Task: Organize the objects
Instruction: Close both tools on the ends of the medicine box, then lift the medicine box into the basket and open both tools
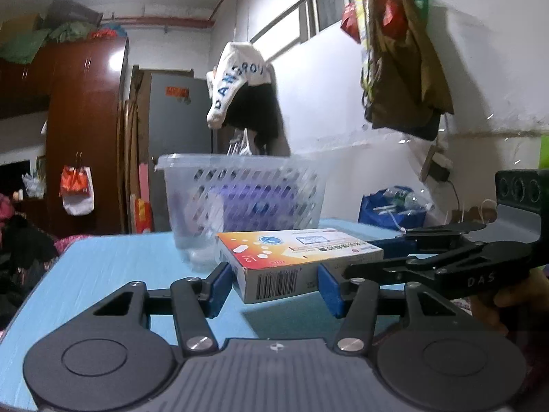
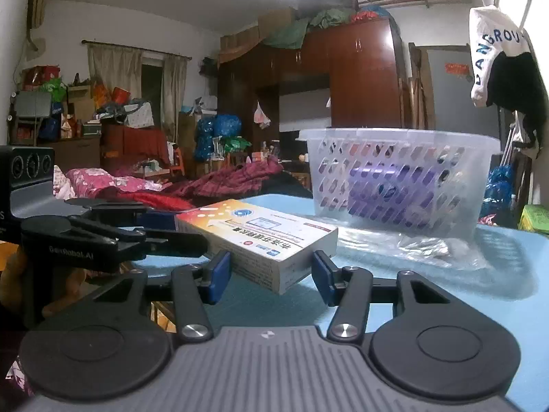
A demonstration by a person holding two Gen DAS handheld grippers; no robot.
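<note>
Two grippers hold one box over the blue bench

The left gripper (image 1: 274,285) has its jaws clamped on the near short end of the medicine box (image 1: 295,257), its blue pads (image 1: 219,286) pressing both sides. The right gripper (image 2: 271,276) has its jaws clamped on the other end of the same box, so the box hangs just above the bench (image 1: 103,274). Behind the box stands a clear basket (image 1: 240,192) with a purple thing (image 2: 387,189) inside. A crinkled clear bag (image 2: 422,243) lies by the basket
</note>
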